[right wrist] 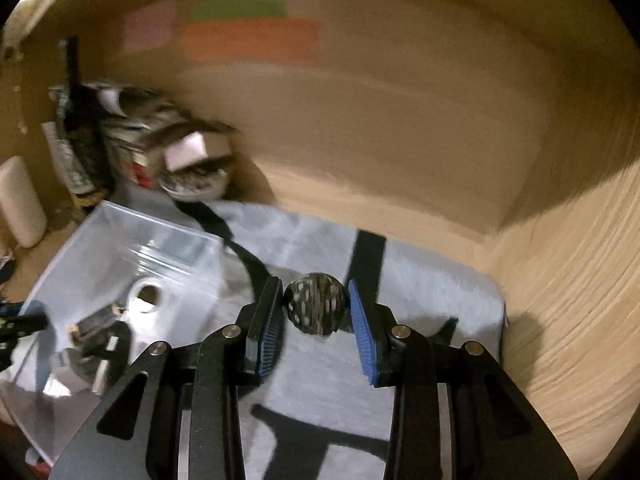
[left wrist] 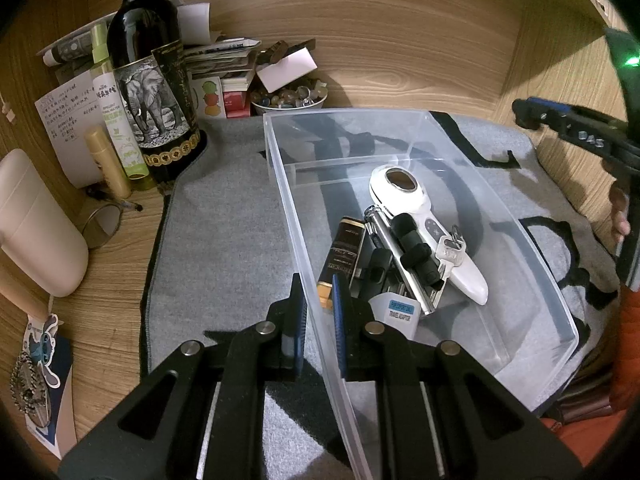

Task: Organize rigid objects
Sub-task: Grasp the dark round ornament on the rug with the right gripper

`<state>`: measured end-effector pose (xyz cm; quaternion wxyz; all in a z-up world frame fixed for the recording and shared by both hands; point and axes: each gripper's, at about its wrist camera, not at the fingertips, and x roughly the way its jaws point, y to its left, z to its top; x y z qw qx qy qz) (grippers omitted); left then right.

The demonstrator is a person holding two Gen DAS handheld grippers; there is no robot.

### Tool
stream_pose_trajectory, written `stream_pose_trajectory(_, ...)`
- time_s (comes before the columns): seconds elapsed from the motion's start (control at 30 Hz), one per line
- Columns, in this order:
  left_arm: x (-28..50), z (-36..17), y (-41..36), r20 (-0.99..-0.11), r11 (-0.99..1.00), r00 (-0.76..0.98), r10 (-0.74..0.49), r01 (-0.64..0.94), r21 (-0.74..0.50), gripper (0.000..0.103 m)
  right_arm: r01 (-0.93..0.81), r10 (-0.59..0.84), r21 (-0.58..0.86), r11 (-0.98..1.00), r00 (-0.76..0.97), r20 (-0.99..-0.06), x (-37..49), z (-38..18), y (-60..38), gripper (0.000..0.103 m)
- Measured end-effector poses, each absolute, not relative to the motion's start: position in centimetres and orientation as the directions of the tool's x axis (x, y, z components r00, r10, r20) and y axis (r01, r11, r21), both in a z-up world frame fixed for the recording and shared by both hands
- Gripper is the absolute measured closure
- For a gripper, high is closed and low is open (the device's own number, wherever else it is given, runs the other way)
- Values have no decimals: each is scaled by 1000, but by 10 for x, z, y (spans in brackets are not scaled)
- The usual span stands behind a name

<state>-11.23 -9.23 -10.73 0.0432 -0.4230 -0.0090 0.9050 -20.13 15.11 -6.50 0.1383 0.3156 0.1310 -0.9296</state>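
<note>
A clear plastic bin [left wrist: 520, 236] sits on a grey mat [left wrist: 224, 216]. In it lie a white handheld device [left wrist: 424, 216], a silver tube [left wrist: 400, 256], a key [left wrist: 450, 250], a dark box [left wrist: 342, 256] and a travel adaptor [left wrist: 398, 312]. My left gripper [left wrist: 318, 320] is shut on the bin's near wall. My right gripper [right wrist: 316, 308] is shut on a round black-and-white speckled object [right wrist: 316, 308], held above the mat to the right of the bin [right wrist: 100, 232]. The right wrist view is blurred. The right gripper also shows in the left wrist view [left wrist: 532, 116].
A wine bottle [left wrist: 148, 76], small bottles, papers and a bowl of beads [left wrist: 288, 100] crowd the back left corner. A white case [left wrist: 36, 224] stands at the left. Wooden walls [left wrist: 400, 48] enclose the back and right.
</note>
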Motion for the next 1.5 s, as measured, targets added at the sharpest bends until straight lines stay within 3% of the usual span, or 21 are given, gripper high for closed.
stream_pose_trajectory(0.5,-112,-107,-91,-767,-996,-636,86,-69,-55,90,519,-342,-149,-841,-726,-596,-152,-65,94,72)
stream_pose_trajectory(0.67,-112,-107,-91,-767,-996,-636,85,-68,-54,90,454,-284,-130,-881,-729,-622,-164,-70,115,71)
stream_pose_trajectory(0.8,-113,-107,-91,-767,-996,-636,87,-68,-56,90,355,-202,-114,-928,-735,-648,-178,-79,148,51)
stream_pose_trajectory(0.87,-113,-106,-90,-767,-996,-636,86,-68,-55,90,306,-157,-113,-945,-730,-665,-186,-86,165,47)
stream_pose_trajectory(1.13,-113,-107,-91,-767,-996,-636,85,-69,-54,90,227,-103,-46,-973,-604,-791,-217,-137,197,47)
stream_pose_trajectory(1.43,-113,-107,-90,-766,-996,-637,87,-67,-58,90,126,-25,-65,-990,-604,-796,-240,-151,214,47)
stream_pose_trajectory(1.5,-113,-107,-89,-766,-996,-637,87,-66,-58,90,86,9,-76,-993,-600,-800,-250,-155,218,55)
